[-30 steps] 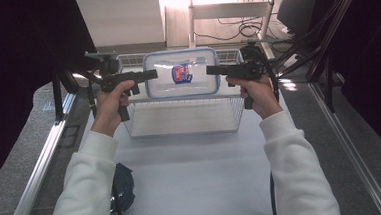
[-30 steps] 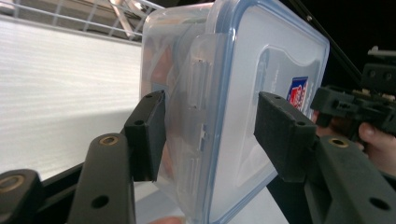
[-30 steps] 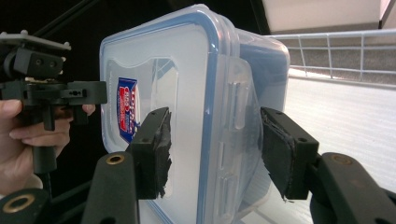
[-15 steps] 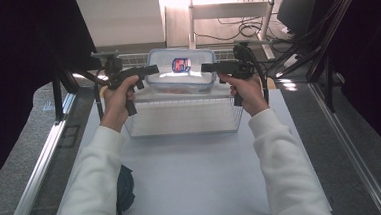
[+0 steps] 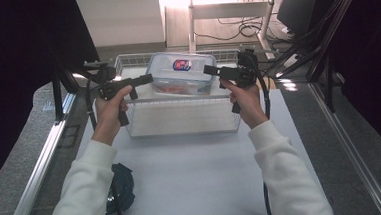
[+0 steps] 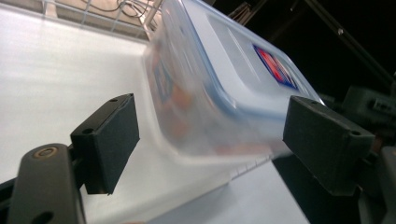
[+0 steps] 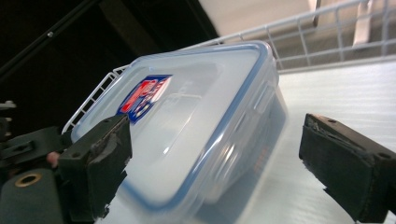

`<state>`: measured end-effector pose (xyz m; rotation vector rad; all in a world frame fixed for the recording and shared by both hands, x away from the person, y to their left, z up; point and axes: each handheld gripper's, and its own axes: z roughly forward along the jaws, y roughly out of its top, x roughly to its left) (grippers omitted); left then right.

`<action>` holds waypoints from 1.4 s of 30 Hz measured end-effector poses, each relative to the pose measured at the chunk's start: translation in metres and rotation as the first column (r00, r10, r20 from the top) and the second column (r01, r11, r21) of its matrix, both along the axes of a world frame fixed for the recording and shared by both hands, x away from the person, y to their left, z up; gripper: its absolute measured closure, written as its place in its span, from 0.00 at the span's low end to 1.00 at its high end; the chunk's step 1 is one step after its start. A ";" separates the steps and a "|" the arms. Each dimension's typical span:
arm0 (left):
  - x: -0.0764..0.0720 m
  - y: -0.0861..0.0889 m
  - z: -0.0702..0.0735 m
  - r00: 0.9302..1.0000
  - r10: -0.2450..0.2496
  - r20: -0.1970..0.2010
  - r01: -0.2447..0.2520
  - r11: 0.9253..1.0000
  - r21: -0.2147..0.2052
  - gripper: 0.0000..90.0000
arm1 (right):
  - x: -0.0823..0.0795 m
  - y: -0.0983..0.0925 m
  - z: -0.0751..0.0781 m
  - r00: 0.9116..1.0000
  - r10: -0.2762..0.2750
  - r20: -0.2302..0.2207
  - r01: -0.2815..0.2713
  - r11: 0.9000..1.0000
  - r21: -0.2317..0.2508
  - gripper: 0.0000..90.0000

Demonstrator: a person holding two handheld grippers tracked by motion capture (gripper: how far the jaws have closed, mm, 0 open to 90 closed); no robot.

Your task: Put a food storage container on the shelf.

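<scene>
A clear plastic box (image 5: pixel 181 73) with a blue-rimmed lid and a red-and-blue label sits in the far part of a white wire basket (image 5: pixel 179 124). My left gripper (image 5: pixel 144 80) is at its left end and my right gripper (image 5: pixel 210 70) at its right end. Both pairs of jaws have just been opening. In the left gripper view the box (image 6: pixel 219 79) lies blurred between the spread pads (image 6: pixel 109 140), untouched. The right gripper view shows the box's end (image 7: pixel 187 130) between the pads (image 7: pixel 345 168), with a gap on both sides.
The basket stands at the far end of a white table (image 5: pixel 193 177). A dark bundle with cable (image 5: pixel 120 187) lies at the table's front left. Metal rails (image 5: pixel 37 167) run along both sides, with dark frame struts at the back right.
The box was held up between both grippers; it has gone down and away into the basket. Both grippers have opened and let go of it.
</scene>
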<state>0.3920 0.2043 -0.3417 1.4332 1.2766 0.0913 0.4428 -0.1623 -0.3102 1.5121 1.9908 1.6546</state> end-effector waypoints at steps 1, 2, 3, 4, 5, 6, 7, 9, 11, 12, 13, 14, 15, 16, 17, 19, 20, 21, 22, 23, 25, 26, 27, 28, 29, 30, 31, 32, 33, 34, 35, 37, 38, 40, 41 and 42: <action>-0.009 0.000 -0.001 1.000 -0.017 0.012 0.016 1.000 0.011 0.19 | -0.006 -0.001 0.000 1.000 0.014 0.025 -0.014 1.000 -0.016 0.10; -0.017 0.000 -0.002 0.999 -0.033 0.022 0.032 0.999 0.023 0.19 | -0.013 -0.003 0.000 0.998 0.031 0.048 -0.029 0.999 -0.033 0.11; -0.024 -0.001 -0.003 0.999 -0.043 0.023 0.043 0.999 0.029 0.19 | -0.019 -0.005 0.000 0.996 0.048 0.073 -0.044 0.997 -0.062 0.11; -0.034 -0.003 -0.005 0.997 -0.065 0.029 0.064 0.997 0.039 0.19 | -0.024 -0.006 -0.001 0.994 0.059 0.090 -0.051 0.995 -0.086 0.11; -0.041 -0.005 -0.007 0.996 -0.077 0.035 0.076 0.996 0.045 0.19 | -0.032 -0.008 -0.003 0.990 0.073 0.122 -0.059 0.992 -0.114 0.12; -0.049 -0.008 -0.009 0.994 -0.096 0.044 0.093 0.993 0.068 0.19 | -0.037 -0.010 -0.004 0.987 0.086 0.137 -0.068 0.990 -0.125 0.12; -0.058 -0.010 -0.011 0.992 -0.110 0.054 0.105 0.991 0.087 0.19 | -0.043 -0.012 -0.006 0.982 0.104 0.157 -0.082 0.986 -0.142 0.13; -0.073 -0.015 -0.017 0.989 -0.135 0.067 0.126 0.984 0.125 0.19 | -0.057 -0.016 -0.012 0.975 0.138 0.176 -0.108 0.979 -0.173 0.13; -0.084 -0.018 -0.024 0.985 -0.160 0.069 0.148 0.977 0.154 0.20 | -0.067 -0.020 -0.018 0.970 0.163 0.180 -0.130 0.975 -0.182 0.14; -0.089 -0.019 -0.027 0.983 -0.169 0.068 0.156 0.973 0.169 0.21 | -0.073 -0.023 -0.022 0.968 0.178 0.178 -0.144 0.971 -0.189 0.14; -0.094 -0.020 -0.031 0.982 -0.175 0.066 0.161 0.969 0.186 0.21 | -0.079 -0.025 -0.026 0.966 0.191 0.177 -0.155 0.968 -0.198 0.15; -0.100 -0.021 -0.035 0.981 -0.181 0.063 0.166 0.966 0.200 0.22 | -0.084 -0.028 -0.031 0.964 0.201 0.177 -0.163 0.965 -0.207 0.16; -0.103 -0.021 -0.038 0.981 -0.183 0.060 0.168 0.965 0.202 0.22 | -0.090 -0.032 -0.036 0.962 0.213 0.171 -0.175 0.962 -0.212 0.16; -0.108 -0.021 -0.043 0.980 -0.193 0.054 0.178 0.962 0.209 0.22 | -0.094 -0.034 -0.039 0.962 0.218 0.164 -0.181 0.960 -0.214 0.17; -0.111 -0.021 -0.046 0.980 -0.195 0.048 0.180 0.960 0.214 0.22 | -0.100 -0.038 -0.045 0.962 0.222 0.160 -0.185 0.958 -0.219 0.17; -0.119 -0.019 -0.054 0.980 -0.197 0.038 0.183 0.956 0.227 0.22 | -0.109 -0.045 -0.054 0.962 0.227 0.152 -0.189 0.955 -0.228 0.19; -0.124 -0.018 -0.058 0.980 -0.197 0.032 0.184 0.953 0.240 0.22 | -0.112 -0.047 -0.057 0.963 0.227 0.148 -0.190 0.955 -0.230 0.20; -0.128 -0.018 -0.062 0.980 -0.196 0.026 0.183 0.952 0.247 0.22 | -0.117 -0.050 -0.063 0.964 0.228 0.135 -0.194 0.953 -0.232 0.21; -0.130 -0.017 -0.065 0.980 -0.196 0.020 0.185 0.950 0.250 0.22 | -0.120 -0.053 -0.068 0.964 0.234 0.126 -0.200 0.952 -0.233 0.22; -0.134 -0.017 -0.070 0.980 -0.199 0.008 0.190 0.946 0.262 0.23 | -0.123 -0.055 -0.071 0.965 0.236 0.113 -0.205 0.950 -0.234 0.23; -0.139 -0.017 -0.076 0.981 -0.195 -0.003 0.187 0.935 0.301 0.23 | -0.128 -0.058 -0.081 0.966 0.239 0.100 -0.208 0.944 -0.255 0.25; -0.142 -0.017 -0.078 0.981 -0.192 -0.007 0.184 0.931 0.315 0.23 | -0.132 -0.060 -0.085 0.966 0.241 0.091 -0.210 0.941 -0.265 0.25; -0.145 -0.017 -0.080 0.981 -0.195 -0.007 0.186 0.926 0.329 0.24 | -0.134 -0.062 -0.089 0.967 0.241 0.083 -0.211 0.939 -0.271 0.25; -0.148 -0.017 -0.081 0.980 -0.198 -0.008 0.189 0.921 0.342 0.25 | -0.136 -0.063 -0.093 0.967 0.243 0.077 -0.213 0.937 -0.277 0.26; -0.150 -0.017 -0.082 0.979 -0.202 -0.007 0.192 0.918 0.346 0.26 | -0.138 -0.064 -0.097 0.967 0.244 0.073 -0.215 0.936 -0.278 0.26; -0.153 -0.017 -0.085 0.978 -0.208 -0.009 0.198 0.917 0.346 0.27 | -0.139 -0.065 -0.099 0.967 0.245 0.065 -0.218 0.934 -0.283 0.26; -0.154 -0.017 -0.087 0.977 -0.211 -0.014 0.203 0.917 0.343 0.28 | -0.141 -0.065 -0.103 0.968 0.246 0.057 -0.220 0.932 -0.286 0.27; -0.156 -0.017 -0.092 0.977 -0.214 -0.023 0.209 0.916 0.343 0.28 | -0.142 -0.065 -0.106 0.968 0.245 0.054 -0.220 0.932 -0.288 0.27; -0.157 -0.018 -0.095 0.976 -0.214 -0.034 0.212 0.912 0.351 0.29 | -0.143 -0.065 -0.110 0.968 0.249 0.040 -0.227 0.928 -0.294 0.27; -0.158 -0.018 -0.098 0.976 -0.213 -0.042 0.214 0.907 0.362 0.29 | -0.143 -0.065 -0.113 0.967 0.253 0.032 -0.233 0.926 -0.299 0.27; -0.159 -0.018 -0.101 0.977 -0.210 -0.049 0.213 0.907 0.362 0.29 | -0.143 -0.064 -0.116 0.967 0.255 0.025 -0.235 0.923 -0.305 0.27; -0.161 -0.017 -0.104 0.975 -0.215 -0.058 0.221 0.907 0.358 0.30 | -0.144 -0.064 -0.119 0.966 0.258 0.013 -0.241 0.921 -0.307 0.27; -0.163 -0.016 -0.105 0.975 -0.212 -0.061 0.220 0.908 0.356 0.30 | -0.144 -0.064 -0.120 0.966 0.260 0.010 -0.245 0.920 -0.307 0.27; -0.165 -0.015 -0.107 0.977 -0.205 -0.061 0.213 0.908 0.361 0.30 | -0.145 -0.064 -0.120 0.966 0.260 0.012 -0.244 0.921 -0.305 0.27; -0.166 -0.014 -0.107 0.977 -0.203 -0.061 0.211 0.907 0.364 0.30 | -0.146 -0.064 -0.120 0.966 0.259 0.013 -0.243 0.921 -0.305 0.27; -0.167 -0.013 -0.107 0.979 -0.196 -0.059 0.204 0.907 0.368 0.30 | -0.147 -0.065 -0.119 0.966 0.260 0.013 -0.244 0.922 -0.301 0.27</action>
